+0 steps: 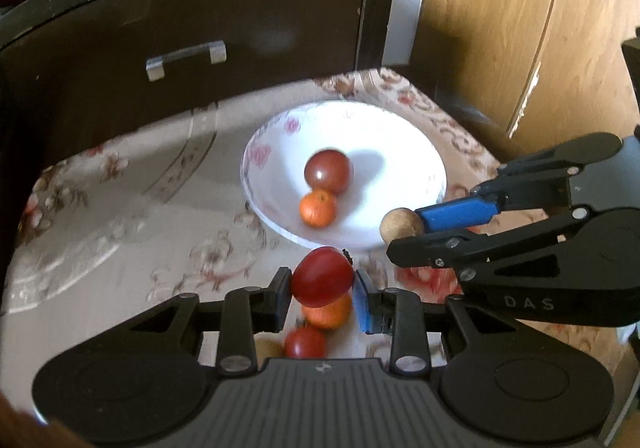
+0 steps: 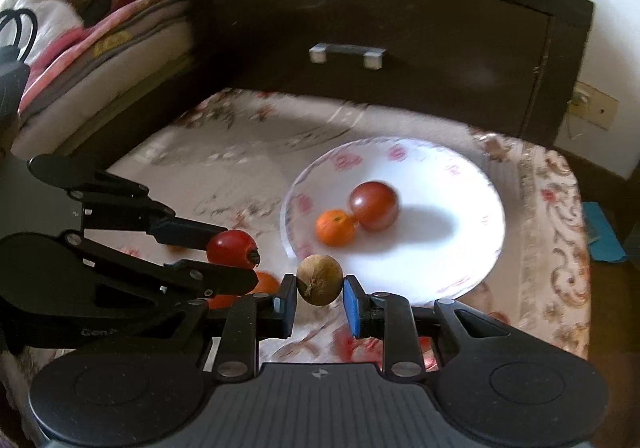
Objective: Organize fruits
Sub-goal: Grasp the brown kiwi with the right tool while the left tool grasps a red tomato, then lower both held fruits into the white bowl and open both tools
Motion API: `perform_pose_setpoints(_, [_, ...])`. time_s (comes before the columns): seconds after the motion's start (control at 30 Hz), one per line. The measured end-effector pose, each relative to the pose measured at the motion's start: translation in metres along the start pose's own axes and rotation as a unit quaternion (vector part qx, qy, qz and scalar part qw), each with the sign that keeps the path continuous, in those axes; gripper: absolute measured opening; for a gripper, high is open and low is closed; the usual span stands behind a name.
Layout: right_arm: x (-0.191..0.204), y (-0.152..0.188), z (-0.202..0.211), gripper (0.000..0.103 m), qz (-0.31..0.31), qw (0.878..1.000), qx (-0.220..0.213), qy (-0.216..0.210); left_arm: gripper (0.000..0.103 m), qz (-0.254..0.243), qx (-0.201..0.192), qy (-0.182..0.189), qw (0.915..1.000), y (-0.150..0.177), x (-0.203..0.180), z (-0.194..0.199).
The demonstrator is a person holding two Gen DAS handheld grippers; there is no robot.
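Observation:
A white bowl [image 1: 408,152] [image 2: 460,184] with pink flowers holds a dark red apple [image 1: 327,171] [image 2: 375,205] and a small orange [image 1: 317,209] [image 2: 335,227]. My left gripper [image 1: 322,282] [image 2: 230,254] is shut on a red fruit [image 1: 322,276] [image 2: 232,248], just short of the bowl's near rim. My right gripper [image 2: 320,282] [image 1: 404,232] is shut on a brown round fruit [image 2: 320,279] [image 1: 400,223] at the bowl's edge. Below the left gripper lie an orange [image 1: 328,314] [image 2: 264,282], another red fruit [image 1: 305,343] and a brownish one [image 1: 269,348] on the cloth.
The floral tablecloth [image 1: 120,216] [image 2: 224,156] covers a small table. A dark cabinet with a metal handle [image 1: 186,58] [image 2: 347,54] stands right behind it. A wooden wall [image 1: 520,28] is on the right; folded bedding [image 2: 100,28] lies at the left.

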State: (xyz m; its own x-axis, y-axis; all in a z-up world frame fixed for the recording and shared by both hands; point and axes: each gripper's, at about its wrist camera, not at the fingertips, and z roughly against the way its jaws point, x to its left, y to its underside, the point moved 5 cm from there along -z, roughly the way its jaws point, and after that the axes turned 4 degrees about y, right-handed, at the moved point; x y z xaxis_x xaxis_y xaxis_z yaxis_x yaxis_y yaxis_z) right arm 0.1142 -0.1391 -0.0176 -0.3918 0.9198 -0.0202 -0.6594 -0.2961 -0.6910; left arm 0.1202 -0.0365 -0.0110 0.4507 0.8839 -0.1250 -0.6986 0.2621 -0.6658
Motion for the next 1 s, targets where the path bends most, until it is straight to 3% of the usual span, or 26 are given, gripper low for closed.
perform_pose_setpoints(0.37, [-0.025,-0.01,-0.014,0.02,-0.032,0.999,-0.005,0.03,0.04,-0.001,-0.004,0.0,1.0,-0.025,0.002,-0.026])
perform_pose_setpoints(1.0, [-0.037,-0.006,-0.028,0.023,-0.053,0.997,0.008,0.046,0.04,-0.01,0.003,0.004,0.9999,-0.027,-0.003,-0.043])
